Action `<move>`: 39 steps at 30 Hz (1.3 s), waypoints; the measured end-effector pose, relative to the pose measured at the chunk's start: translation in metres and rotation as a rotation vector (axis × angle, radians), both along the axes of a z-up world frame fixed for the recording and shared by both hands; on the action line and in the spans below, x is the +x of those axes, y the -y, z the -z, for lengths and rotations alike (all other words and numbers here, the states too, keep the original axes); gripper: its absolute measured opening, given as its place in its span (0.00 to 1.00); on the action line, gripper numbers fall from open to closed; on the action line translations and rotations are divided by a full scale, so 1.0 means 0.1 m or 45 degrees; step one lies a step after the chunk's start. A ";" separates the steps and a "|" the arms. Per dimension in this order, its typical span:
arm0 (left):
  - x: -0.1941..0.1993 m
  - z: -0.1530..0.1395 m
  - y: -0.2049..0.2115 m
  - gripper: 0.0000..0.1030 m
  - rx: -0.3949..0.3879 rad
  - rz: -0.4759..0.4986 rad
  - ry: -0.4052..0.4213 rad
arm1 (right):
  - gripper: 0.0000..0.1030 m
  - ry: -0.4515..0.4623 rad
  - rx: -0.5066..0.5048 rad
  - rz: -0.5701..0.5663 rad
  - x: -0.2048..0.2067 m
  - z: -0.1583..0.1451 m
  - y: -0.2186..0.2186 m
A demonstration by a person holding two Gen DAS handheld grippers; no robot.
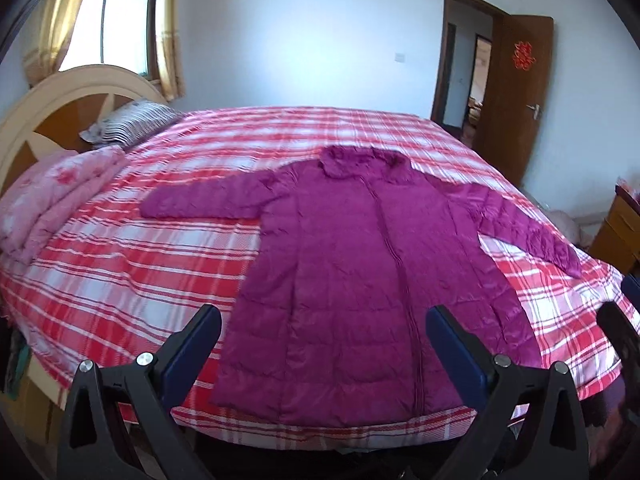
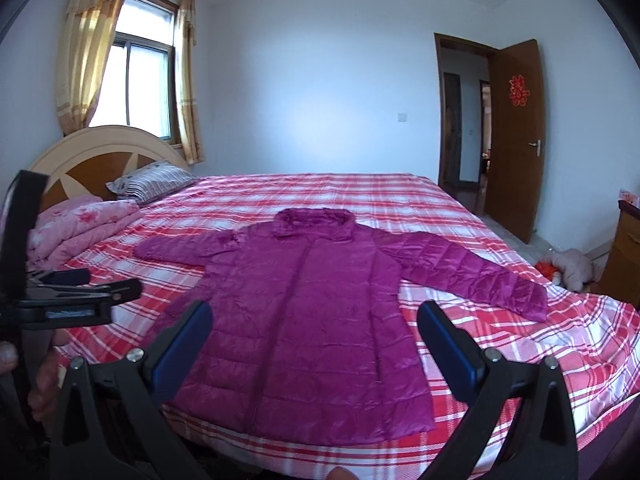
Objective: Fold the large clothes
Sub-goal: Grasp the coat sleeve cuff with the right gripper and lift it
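Wide bed with red-and-white plaid sheet (image 1: 132,264) fills both views; cream and brown wooden headboard (image 1: 52,120) at far left, folded pink floral quilt (image 1: 52,200) and striped pillow (image 1: 132,120) beside it. Long magenta quilted puffer coat (image 1: 360,280) lies flat on the sheet, front up, closure running down the middle, collar toward the far edge, hem at the near edge, both sleeves spread out to the sides. Surface is shiny, stitched in horizontal bands, lightly creased. Judged light, soft and puffy, likely slick; it should spring back after a fold and slide on itself, so pinching a good bite of fabric matters. Sensible holds: the sleeve cuffs first, then hem corners or shoulders. Left gripper (image 1: 324,336) hangs above the hem, blue-padded jaws spread wide, nothing between them. Right gripper (image 2: 316,332) likewise wide apart and empty, above the coat's lower half. No fold begun yet.
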State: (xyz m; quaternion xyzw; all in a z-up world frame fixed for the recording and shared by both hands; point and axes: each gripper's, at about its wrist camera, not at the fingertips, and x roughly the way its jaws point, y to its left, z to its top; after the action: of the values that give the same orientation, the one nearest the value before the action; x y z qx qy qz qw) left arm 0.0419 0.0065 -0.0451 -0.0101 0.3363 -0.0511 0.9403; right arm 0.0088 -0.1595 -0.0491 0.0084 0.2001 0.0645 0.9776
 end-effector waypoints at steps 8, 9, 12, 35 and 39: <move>0.49 0.14 0.35 0.99 0.146 0.087 0.070 | 0.96 -0.154 0.089 0.289 0.65 0.43 1.17; 0.57 0.17 0.39 0.99 0.159 0.087 0.075 | 0.94 -0.180 0.115 0.335 0.75 0.48 1.39; 0.84 0.29 0.48 0.99 0.185 0.088 0.090 | 0.87 -0.283 0.167 0.486 1.08 0.64 2.02; 1.44 0.63 0.35 0.99 0.245 0.010 0.028 | 0.15 -0.622 0.001 0.684 2.20 0.95 3.11; 1.43 0.52 0.27 0.99 0.201 -0.001 0.059 | 0.15 -0.439 -0.171 0.686 2.12 0.34 2.80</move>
State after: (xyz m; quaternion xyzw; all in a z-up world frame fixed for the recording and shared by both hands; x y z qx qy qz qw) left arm 0.1850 -0.0200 -0.0970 0.0651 0.3175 -0.0243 0.9457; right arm 0.2212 -0.4396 -0.0833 0.0072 0.3570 -0.2123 0.9096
